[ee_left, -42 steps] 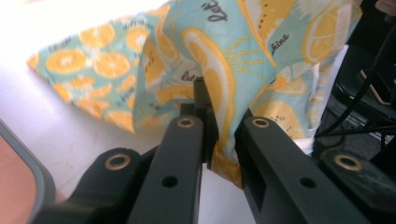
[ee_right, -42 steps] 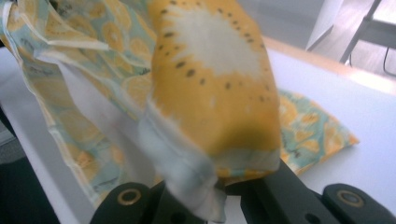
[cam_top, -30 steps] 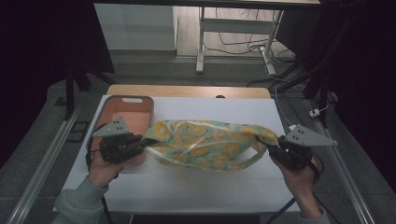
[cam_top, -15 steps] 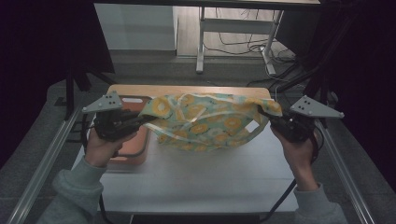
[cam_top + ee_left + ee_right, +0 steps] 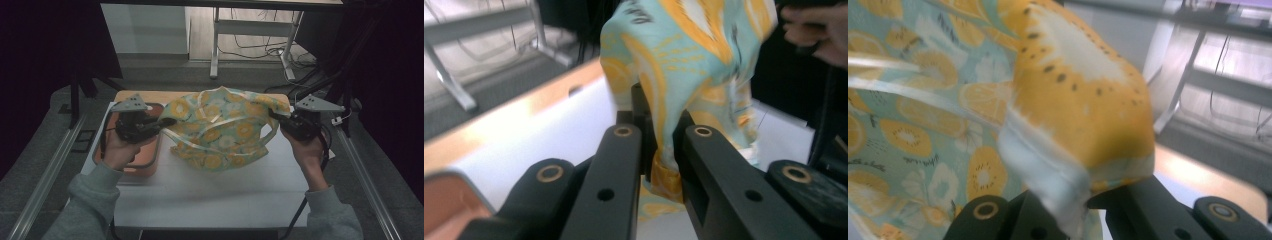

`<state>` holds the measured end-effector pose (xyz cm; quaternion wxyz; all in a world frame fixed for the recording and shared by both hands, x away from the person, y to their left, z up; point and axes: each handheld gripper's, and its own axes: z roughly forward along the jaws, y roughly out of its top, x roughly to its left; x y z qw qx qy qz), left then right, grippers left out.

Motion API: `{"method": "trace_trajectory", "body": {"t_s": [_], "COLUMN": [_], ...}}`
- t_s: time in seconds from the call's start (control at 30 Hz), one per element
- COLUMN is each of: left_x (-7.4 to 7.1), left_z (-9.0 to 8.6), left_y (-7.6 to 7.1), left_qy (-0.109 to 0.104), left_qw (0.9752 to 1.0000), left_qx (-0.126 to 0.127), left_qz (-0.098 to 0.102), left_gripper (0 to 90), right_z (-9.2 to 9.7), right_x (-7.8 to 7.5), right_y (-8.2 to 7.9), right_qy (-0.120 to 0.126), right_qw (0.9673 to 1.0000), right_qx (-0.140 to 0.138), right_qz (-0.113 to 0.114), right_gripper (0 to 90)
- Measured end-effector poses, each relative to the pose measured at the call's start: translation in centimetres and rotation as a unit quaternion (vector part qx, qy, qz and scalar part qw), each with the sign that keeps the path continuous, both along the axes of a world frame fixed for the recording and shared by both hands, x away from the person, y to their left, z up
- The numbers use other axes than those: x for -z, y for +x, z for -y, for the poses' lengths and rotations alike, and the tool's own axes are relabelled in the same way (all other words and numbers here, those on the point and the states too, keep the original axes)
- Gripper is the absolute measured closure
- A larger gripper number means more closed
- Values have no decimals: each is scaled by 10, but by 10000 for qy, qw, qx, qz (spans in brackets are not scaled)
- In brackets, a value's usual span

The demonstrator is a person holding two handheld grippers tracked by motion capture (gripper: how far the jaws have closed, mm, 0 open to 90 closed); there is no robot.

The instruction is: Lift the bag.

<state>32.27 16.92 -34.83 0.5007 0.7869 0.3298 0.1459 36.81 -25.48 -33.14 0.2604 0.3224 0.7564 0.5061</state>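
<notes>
A pale green cloth printed with yellow fruit slices [image 5: 225,130] hangs spread between both grippers above the white table [image 5: 210,195]. My left gripper [image 5: 167,121] is shut on the cloth's left corner; in the left gripper view the fabric [image 5: 684,65] is pinched between the black jaws, and my gripper [image 5: 663,135] points along it. At the right, my right gripper [image 5: 274,116] is shut on the opposite corner. The right gripper view has the cloth [image 5: 1073,100] bunched over my gripper [image 5: 1073,200], hiding the jaw tips. The cloth's lower edge sags onto the table.
An orange tray [image 5: 145,160] lies on the table's left side, under the left hand. A wooden strip [image 5: 150,95] runs along the table's far edge. Metal rails flank the table; a stand's legs [image 5: 215,45] and cables are on the floor beyond.
Both grippers have carried the cloth away from the person toward the far edge and lifted it. It went from a low stretched band to an upright spread sheet.
</notes>
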Motion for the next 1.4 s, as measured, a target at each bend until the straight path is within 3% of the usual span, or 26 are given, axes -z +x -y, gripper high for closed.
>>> {"method": "trace_trajectory", "body": {"t_s": [0.1, 0.13, 0.27, 0.47, 0.5, 0.53, 0.57, 0.6, 0.63, 0.73, 0.83, 0.9, 1.03, 1.1, 1.13, 1.2, 1.4], "left_x": [23, 30, 45, 46, 46, 46, 46, 46, 46, 44, 51, 58, 77, 83, 86, 92, 105], "left_z": [5, 7, 12, 12, 11, 10, 9, 6, 2, -17, -37, -41, -52, -57, -59, -61, -54], "left_y": [13, 16, 25, 30, 30, 29, 28, 25, 20, 6, -12, -23, -50, -56, -58, -60, -62], "left_qy": [95, 131, 162, 64, 50, 13, -29, -47, -107, -256, -408, -407, -205, -19, -31, -98, 86], "left_qw": [9995, 9992, 9981, 9976, 9976, 9977, 9979, 9980, 9983, 9985, 9975, 9972, 9976, 9973, 9968, 9962, 9959], "left_qx": [19, 8, 24, 31, 29, 3, -53, -145, -200, -227, -367, -404, -430, -503, -576, -600, -590], "left_qz": [-315, -383, -595, -691, -687, -672, -646, -613, -544, -428, -437, -477, -512, -536, -549, -631, -687], "left_gripper": [878, 878, 877, 846, 810, 600, 600, 437, 285, 137, 152, 160, 179, 184, 186, 190, 196], "right_z": [2, 3, 3, 3, 4, 5, 5, 5, 6, 16, 34, 41, 51, 54, 55, 59, 73], "right_x": [25, 40, 57, 66, 66, 66, 66, 65, 63, 57, 51, 55, 81, 96, 102, 110, 122], "right_y": [10, 16, 22, 26, 26, 26, 26, 24, 20, 0, -22, -35, -59, -62, -61, -61, -72], "right_qy": [-72, -86, -128, -174, -154, -110, -110, -84, -41, 142, 460, 581, 472, 439, 327, 330, 164], "right_qw": [9994, 9986, 9974, 9963, 9962, 9960, 9960, 9963, 9968, 9983, 9978, 9966, 9966, 9955, 9953, 9944, 9941], "right_qx": [38, 58, 56, -7, -13, -22, -22, 67, 150, -85, -290, -398, -500, -518, -518, -540, -587], "right_qz": [-330, -516, -711, -847, -856, -883, -883, -853, -779, -556, -391, -432, -463, -655, -755, -842, -897], "right_gripper": [893, 893, 893, 889, 883, 688, 688, 522, 422, 317, 297, 288, 285, 293, 293, 302, 302]}}
